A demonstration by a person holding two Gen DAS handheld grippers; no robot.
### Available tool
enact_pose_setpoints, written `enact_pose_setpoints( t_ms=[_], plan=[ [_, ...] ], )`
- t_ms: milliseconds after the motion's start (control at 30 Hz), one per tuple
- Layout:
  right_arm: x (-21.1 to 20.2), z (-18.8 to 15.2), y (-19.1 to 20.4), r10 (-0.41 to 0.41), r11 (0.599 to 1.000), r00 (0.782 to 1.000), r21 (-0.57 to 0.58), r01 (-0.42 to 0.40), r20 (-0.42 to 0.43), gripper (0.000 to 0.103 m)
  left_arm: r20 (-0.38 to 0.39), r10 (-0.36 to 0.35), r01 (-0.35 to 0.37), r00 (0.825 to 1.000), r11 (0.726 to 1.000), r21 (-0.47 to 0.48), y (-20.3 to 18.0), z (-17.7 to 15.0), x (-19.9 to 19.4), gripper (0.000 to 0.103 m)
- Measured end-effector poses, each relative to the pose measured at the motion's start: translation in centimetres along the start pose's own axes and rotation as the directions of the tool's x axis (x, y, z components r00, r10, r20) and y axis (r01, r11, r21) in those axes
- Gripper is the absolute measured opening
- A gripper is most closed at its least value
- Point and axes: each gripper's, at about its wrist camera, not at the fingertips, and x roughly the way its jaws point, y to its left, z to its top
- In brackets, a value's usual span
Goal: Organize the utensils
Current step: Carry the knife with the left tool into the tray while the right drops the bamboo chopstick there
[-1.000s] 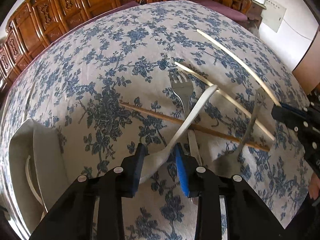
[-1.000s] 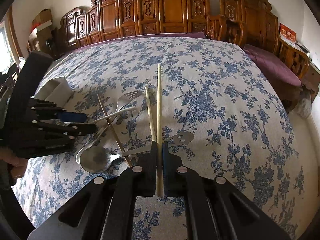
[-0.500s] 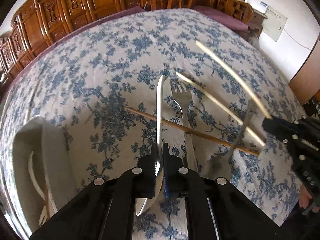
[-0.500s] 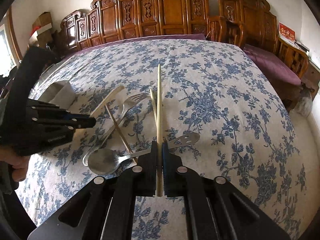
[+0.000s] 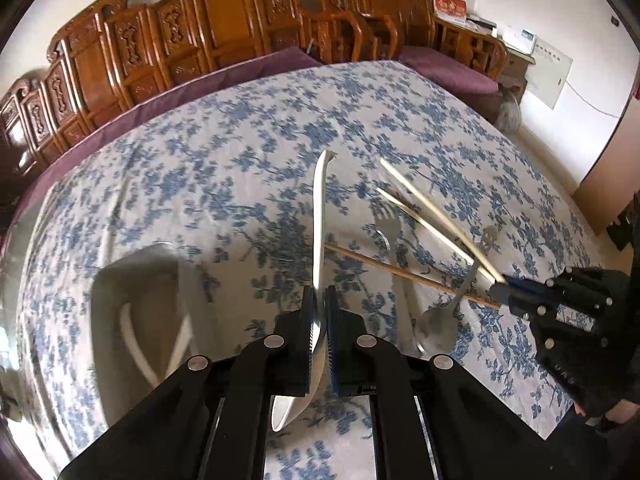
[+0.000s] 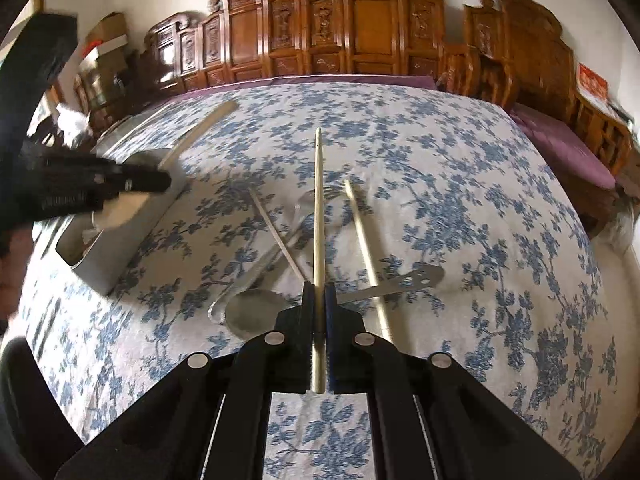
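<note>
Left hand-held gripper (image 5: 319,312) clamped on white spoon (image 5: 319,216), handle pointing fwd & up, bowl hanging below the pads, lifted off the bench (image 5: 200,168) w/ blue floral cloth. Pale utensil holder (image 5: 120,304) at lower left, white utensils inside, blurred. Right hand-held gripper (image 6: 319,308) shut tight on a light chopstick (image 6: 318,208) – stick runs straight fwd between the pads, tip raised above the cloth. On the bench ahead: second light chopstick (image 6: 366,256) just right of the held one, darker wooden chopstick (image 6: 276,236) to the left, metal fork (image 6: 308,208) under/behind held stick, metal spoon (image 6: 256,312) w/ bowl near the gripper, slotted handle end at right. Dark chopstick crosses over the fork shaft in left view – carved wooden chairs (image 6: 360,24) along the far side.
</note>
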Motion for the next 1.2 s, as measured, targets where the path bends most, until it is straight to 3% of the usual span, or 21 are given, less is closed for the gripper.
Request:
enact_pose_setpoints(
  t_ms=[367,600,967,1200],
  plan=[
    [-0.1,0.5,3.6,0.057,0.995,0.998,-0.081,-0.057,0.002,0.006,0.003,0.054,-0.054,0.999,0.997,-0.053,5.4,-1.6,-2.8,0.005],
    [0.0,0.7,5.6,0.089,0.989,0.996,-0.114,-0.089,-0.003,0.006,-0.044,0.083,-0.089,0.996,0.988,-0.130,9.7,-3.5,-1.8,0.005],
    [0.3,1.6,9.7,0.139,0.977,0.990,-0.163,-0.141,-0.019,0.006,-0.106,0.086,-0.106,0.991,0.975,-0.198,12.3,-4.7,0.6,0.005],
    [0.5,3.3,12.1,0.182,0.972,0.983,-0.150,-0.181,-0.009,0.006,-0.100,0.089,-0.108,0.991,0.972,-0.207,13.3,-5.4,0.1,0.006]
  ],
)
